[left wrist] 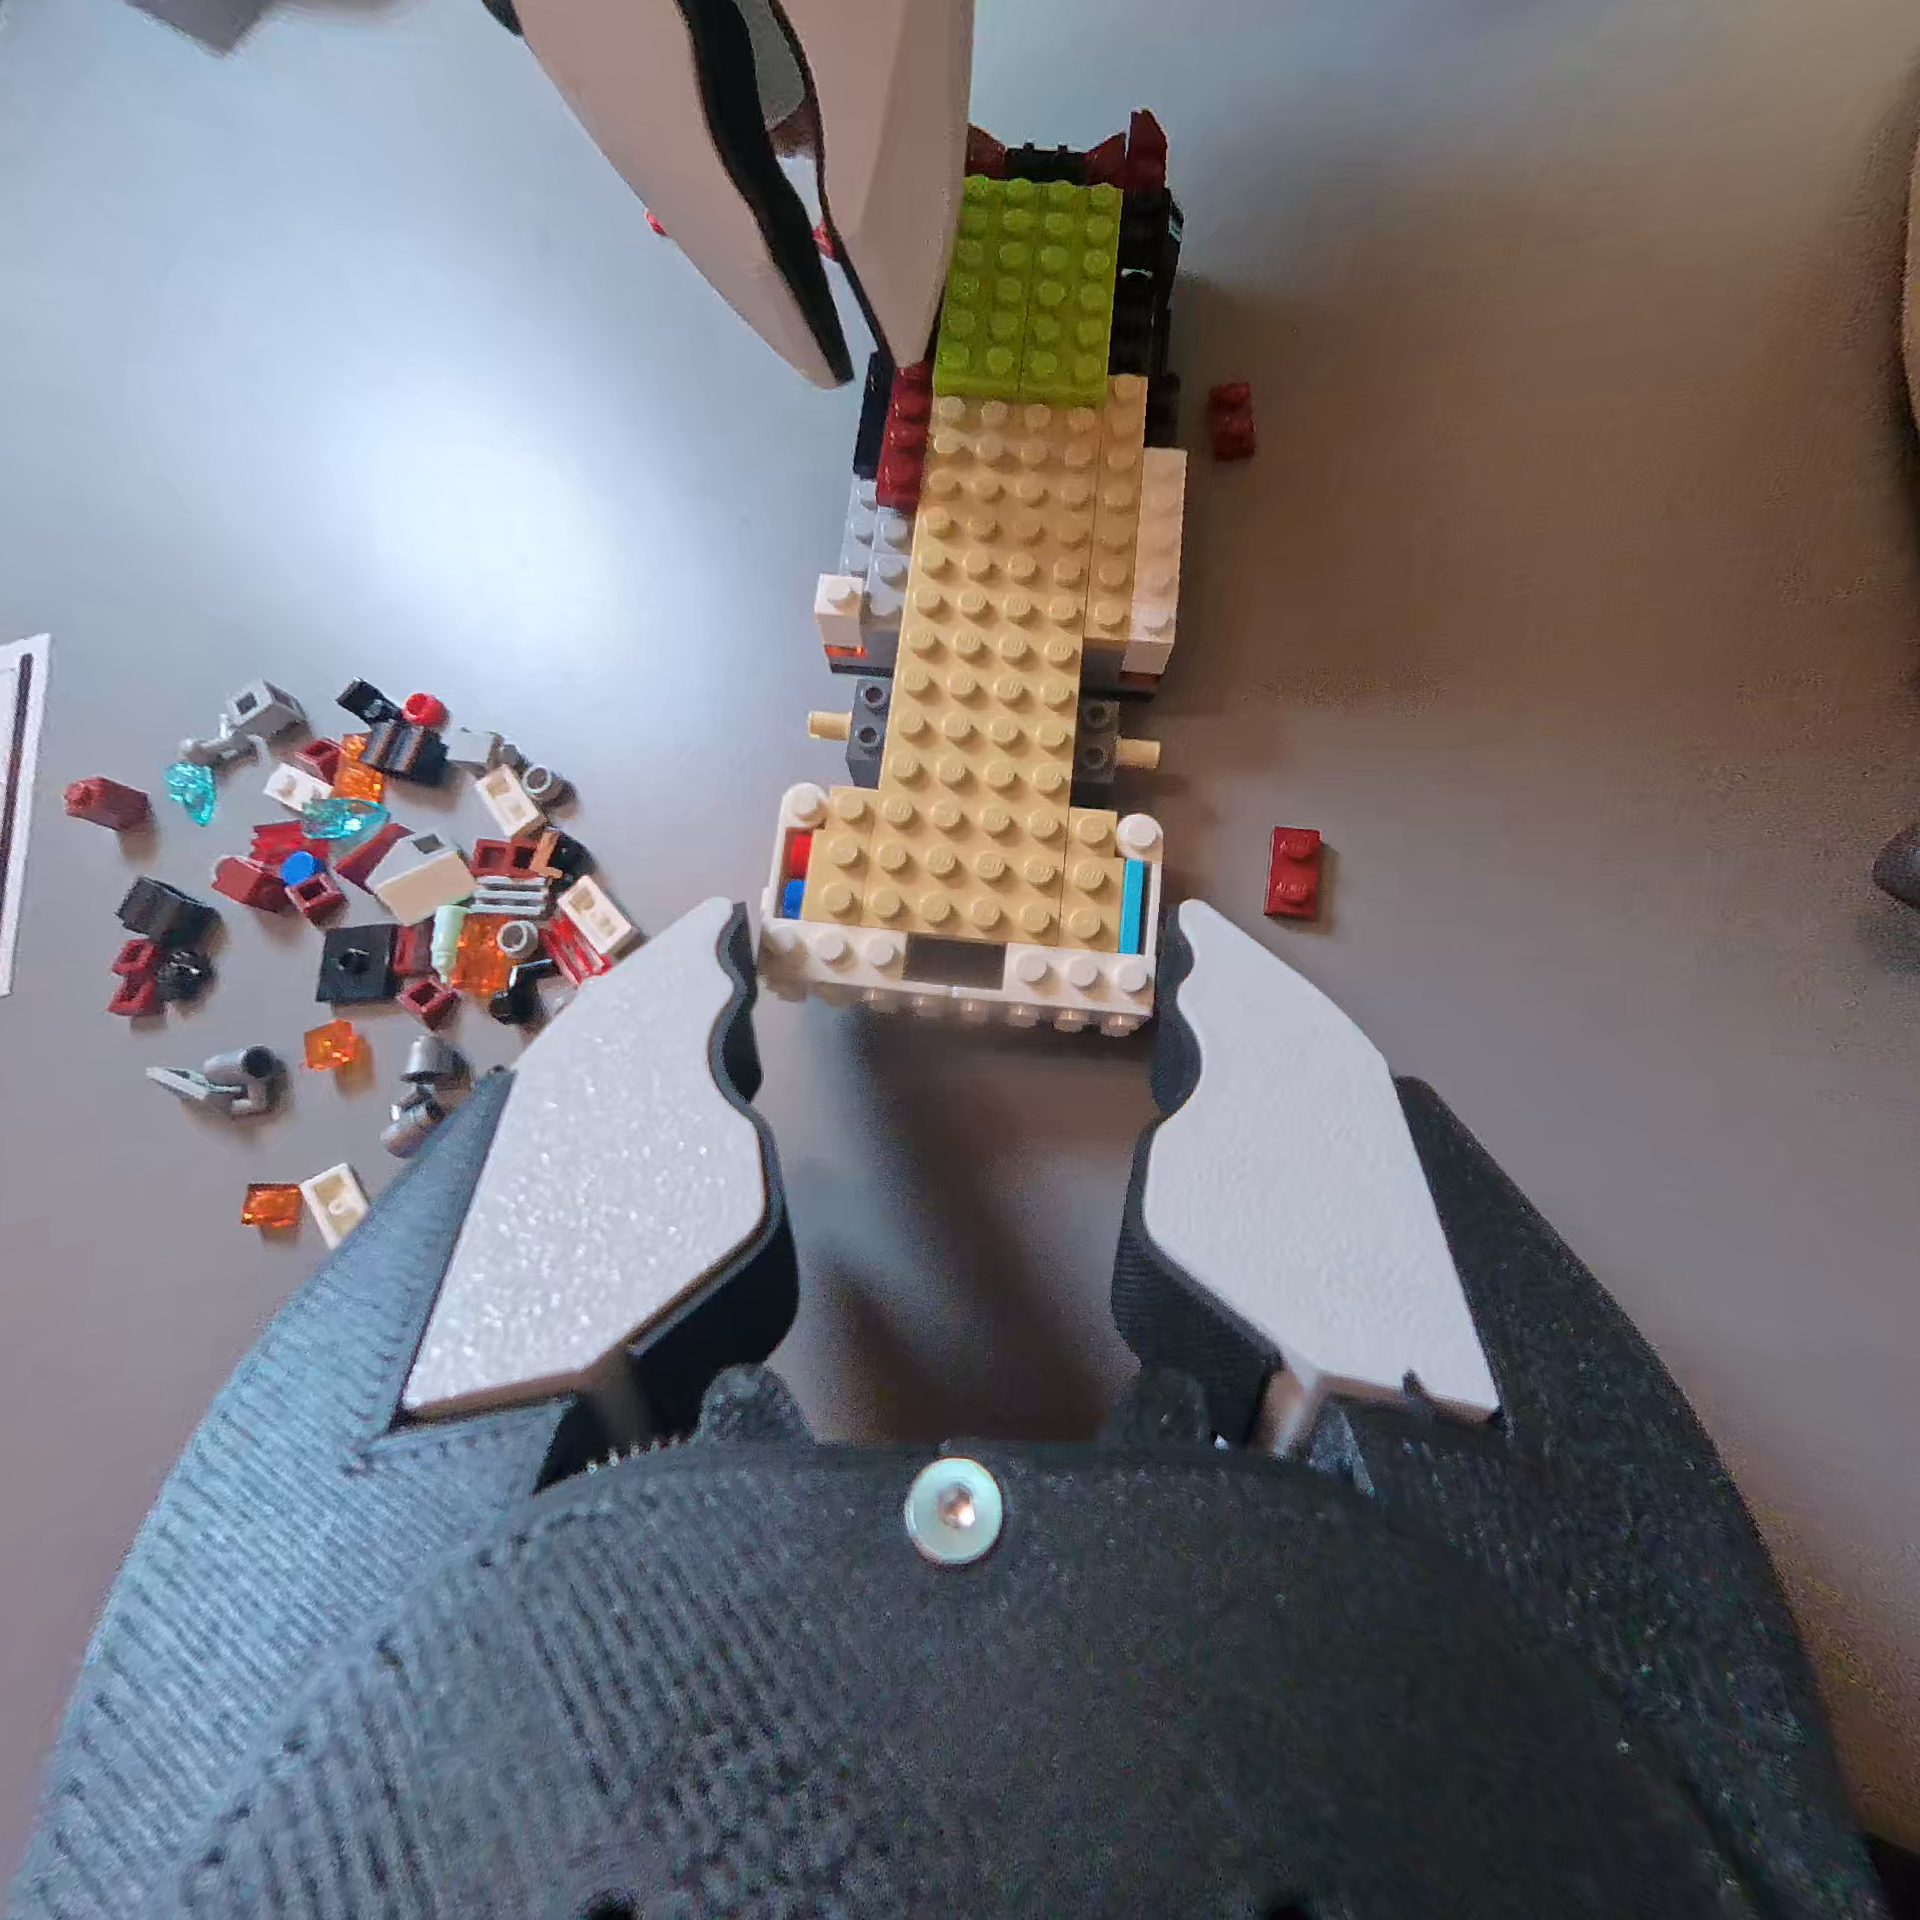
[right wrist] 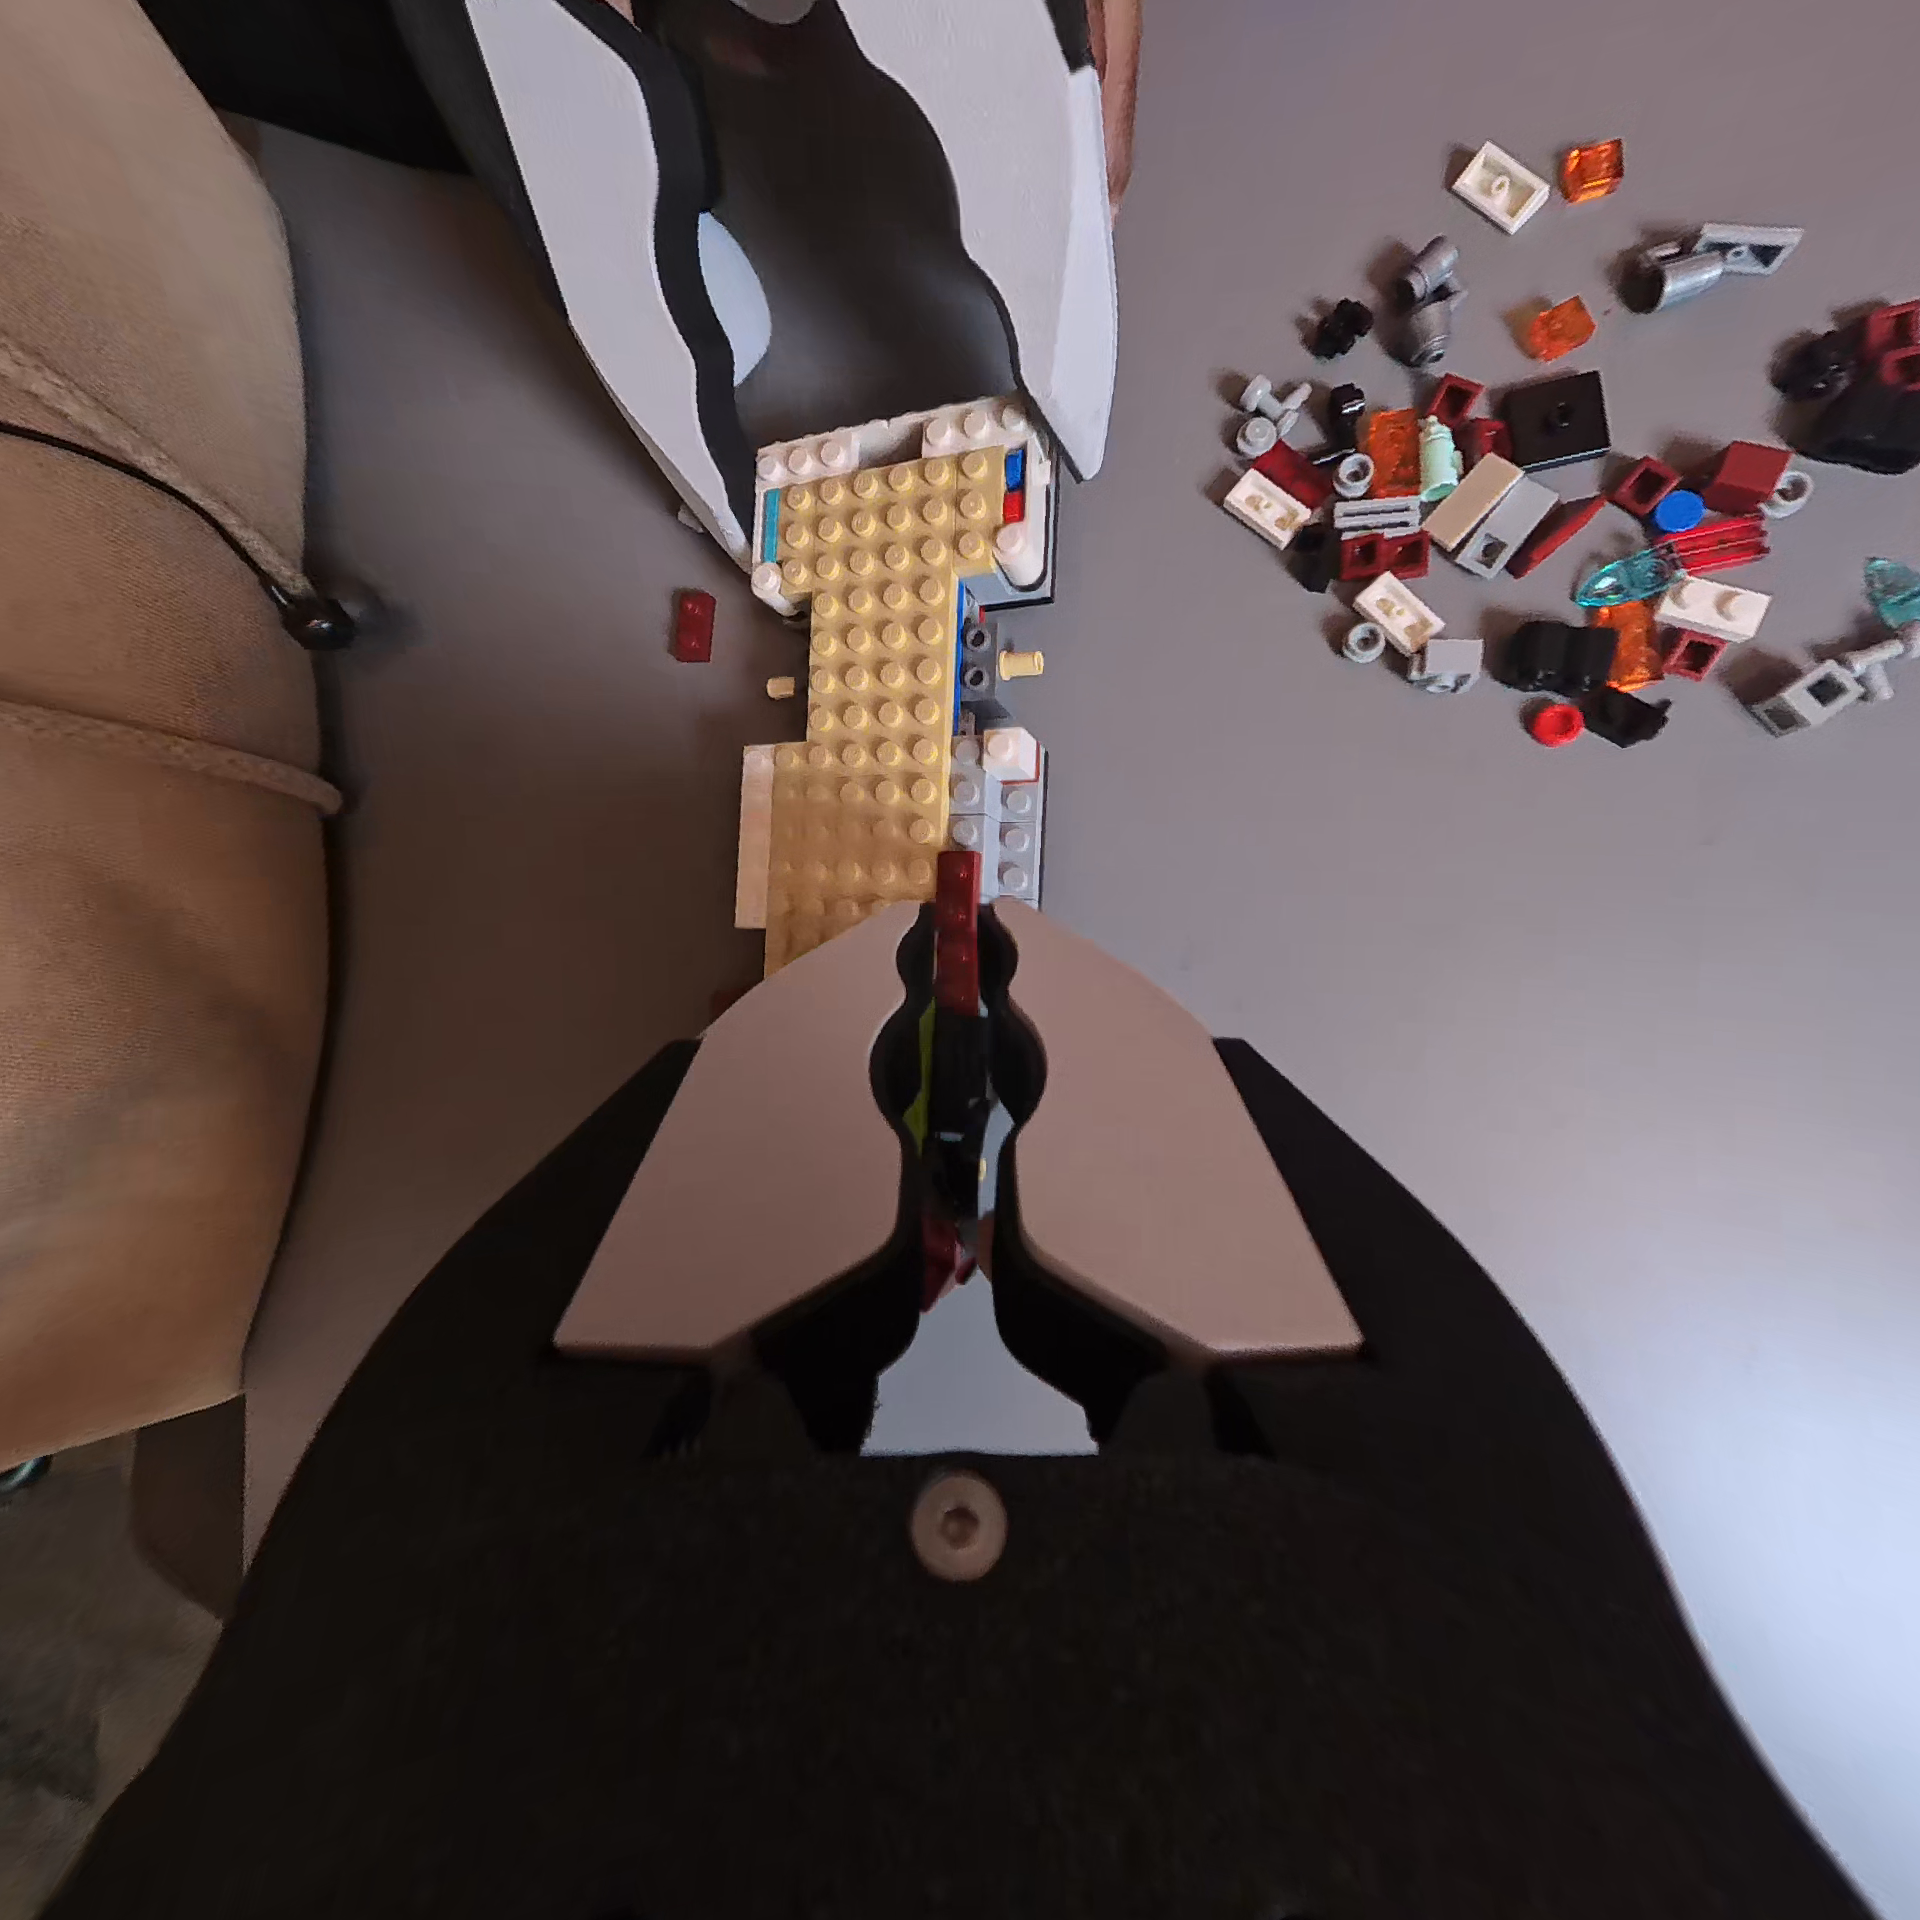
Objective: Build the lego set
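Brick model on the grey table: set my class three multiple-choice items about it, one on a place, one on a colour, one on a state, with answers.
1. In the left wrist view, where does the loose pile of pieces lie relative to the brick model?
A. left of it
B. right of it
C. on top of it

2. In that view, what colour is the plate at the model's far end?
A. blue
B. lime green
C. orange

3. How do the right tongs stand?
A. wide open
B. nearly shut around a dark red strip
C. lying flat, away from the model

Answers:
1. A, the pile is spread over the table left of the model.
2. B, lime green studs adjoin the tan ones.
3. B, the fingers flank the strip closely at the model's side.
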Available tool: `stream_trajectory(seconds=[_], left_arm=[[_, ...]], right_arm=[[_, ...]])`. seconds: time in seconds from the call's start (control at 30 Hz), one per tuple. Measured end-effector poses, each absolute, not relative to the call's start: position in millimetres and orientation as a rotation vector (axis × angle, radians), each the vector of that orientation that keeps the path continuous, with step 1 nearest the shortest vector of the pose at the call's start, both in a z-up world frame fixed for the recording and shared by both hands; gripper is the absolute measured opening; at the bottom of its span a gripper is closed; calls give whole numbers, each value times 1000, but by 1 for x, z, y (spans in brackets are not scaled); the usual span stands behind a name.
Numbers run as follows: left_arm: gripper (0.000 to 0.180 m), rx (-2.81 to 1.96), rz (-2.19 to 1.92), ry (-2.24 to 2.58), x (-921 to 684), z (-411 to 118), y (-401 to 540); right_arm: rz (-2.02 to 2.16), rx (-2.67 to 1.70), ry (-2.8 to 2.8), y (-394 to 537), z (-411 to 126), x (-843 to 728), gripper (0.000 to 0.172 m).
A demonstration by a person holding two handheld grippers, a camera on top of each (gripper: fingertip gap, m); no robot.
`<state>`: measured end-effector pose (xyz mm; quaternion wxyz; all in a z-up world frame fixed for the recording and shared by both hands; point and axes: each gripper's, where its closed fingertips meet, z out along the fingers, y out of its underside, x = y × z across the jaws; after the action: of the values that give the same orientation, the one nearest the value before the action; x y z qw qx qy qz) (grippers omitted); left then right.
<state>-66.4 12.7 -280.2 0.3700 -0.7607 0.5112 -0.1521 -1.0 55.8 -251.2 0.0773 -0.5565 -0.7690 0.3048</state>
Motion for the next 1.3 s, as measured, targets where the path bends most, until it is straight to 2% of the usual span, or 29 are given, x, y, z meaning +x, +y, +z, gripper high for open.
stream_trajectory(seconds=[0.6,1.3], left_arm=[[74,-1970,-406,1305,-68,-284,12],[74,-1961,-415,1282,-70,-283,17]], right_arm=[[792,-1702,-2348,52,-265,-7,3],[741,-1797,-2113,103,-260,19,7]])
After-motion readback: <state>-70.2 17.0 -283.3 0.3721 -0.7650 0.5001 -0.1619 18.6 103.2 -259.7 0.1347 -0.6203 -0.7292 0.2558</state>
